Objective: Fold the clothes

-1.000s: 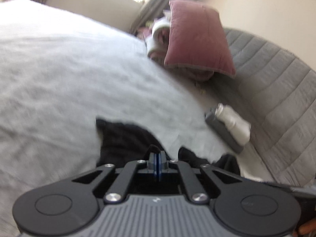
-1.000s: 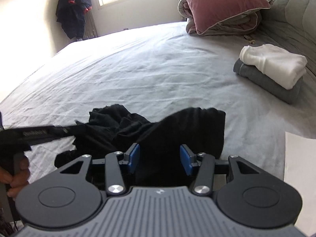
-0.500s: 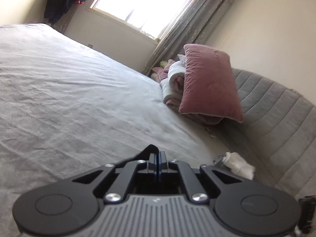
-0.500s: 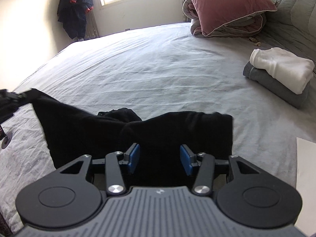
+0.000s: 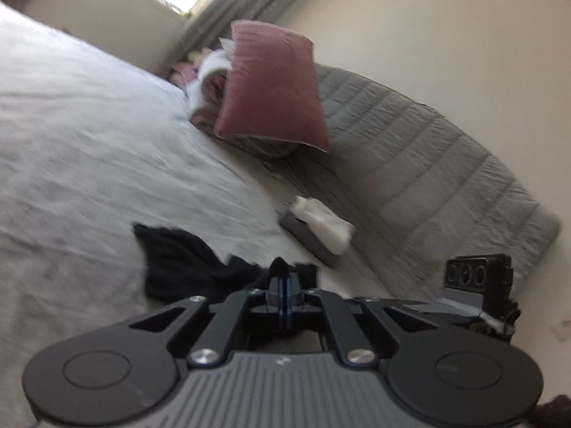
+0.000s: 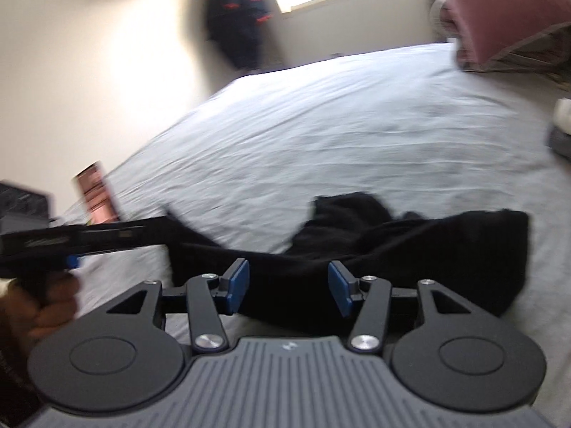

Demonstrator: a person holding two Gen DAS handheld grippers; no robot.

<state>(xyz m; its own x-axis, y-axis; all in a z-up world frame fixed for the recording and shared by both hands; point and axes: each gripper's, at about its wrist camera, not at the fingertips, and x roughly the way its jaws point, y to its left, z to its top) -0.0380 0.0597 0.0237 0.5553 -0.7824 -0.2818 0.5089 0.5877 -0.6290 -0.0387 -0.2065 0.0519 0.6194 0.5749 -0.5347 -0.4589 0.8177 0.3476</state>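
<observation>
The black garment [image 6: 410, 249] lies rumpled on the grey-sheeted bed [image 6: 357, 125], stretched in a rough band that runs side to side across the right wrist view — its long axis crosses the line the right hand-held gripper [image 6: 288, 287] points along. The left hand-held gripper [image 5: 284, 287] has its fingers pressed fully together on a pinch of the dark cloth, a small peak of fabric showing just above the tips; from the right wrist view it reaches in from the left edge with the garment's left end drawn up to it. The right hand-held gripper's jaws are opening, its blue pads [image 6: 238, 285] standing apart with the garment's near edge lying between and just beyond them, the pads not pressing on it. So the free end of the cloth — the broad dark flap toward the right of that view — lies nearer the right hand, ahead of it and off to its right. Judging from this, the next move needs the right hand to take that far end so the band can be pulled straight between the two hands. A folded white and grey stack [image 5: 317, 226] sits well apart near the headboard [image 5: 428, 149], beside a pink pillow [image 5: 274, 89].
</observation>
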